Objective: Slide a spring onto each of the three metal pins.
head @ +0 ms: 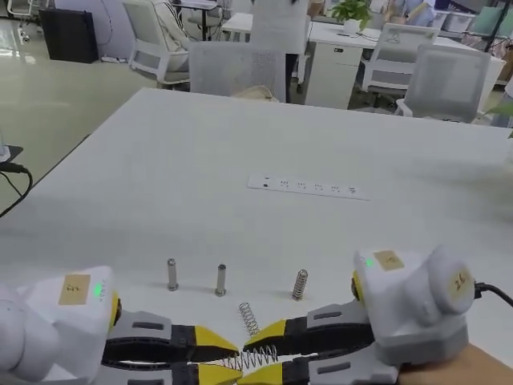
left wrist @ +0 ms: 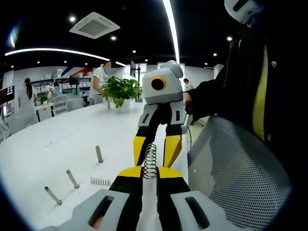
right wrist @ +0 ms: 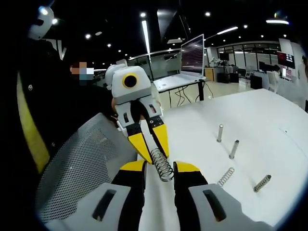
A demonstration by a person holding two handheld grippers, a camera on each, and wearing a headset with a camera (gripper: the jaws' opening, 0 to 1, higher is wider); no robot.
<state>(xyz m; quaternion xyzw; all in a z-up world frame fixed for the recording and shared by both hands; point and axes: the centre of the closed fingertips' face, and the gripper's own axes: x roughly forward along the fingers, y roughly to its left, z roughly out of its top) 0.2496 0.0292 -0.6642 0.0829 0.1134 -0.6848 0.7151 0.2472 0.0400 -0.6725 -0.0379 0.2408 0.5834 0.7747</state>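
Note:
Two bare metal pins (head: 171, 273) (head: 220, 280) stand upright on the white table (head: 240, 144). A third pin (head: 300, 285), to their right, carries a spring. A loose spring (head: 248, 318) lies just in front of them. At the near edge my left gripper (head: 228, 359) is shut on another spring (head: 252, 358), which it holds level. My right gripper (head: 268, 357) faces it, open, with the spring's free end between its fingers. The left gripper view shows the held spring (left wrist: 150, 161) rising from my own jaws. In the right gripper view it (right wrist: 161, 166) lies in the gap.
A white power strip (head: 307, 188) lies across the middle of the table. Grey office chairs (head: 236, 70) and desks stand beyond the far edge. A mesh chair back (left wrist: 231, 163) and the person's dark jacket sit close behind the grippers.

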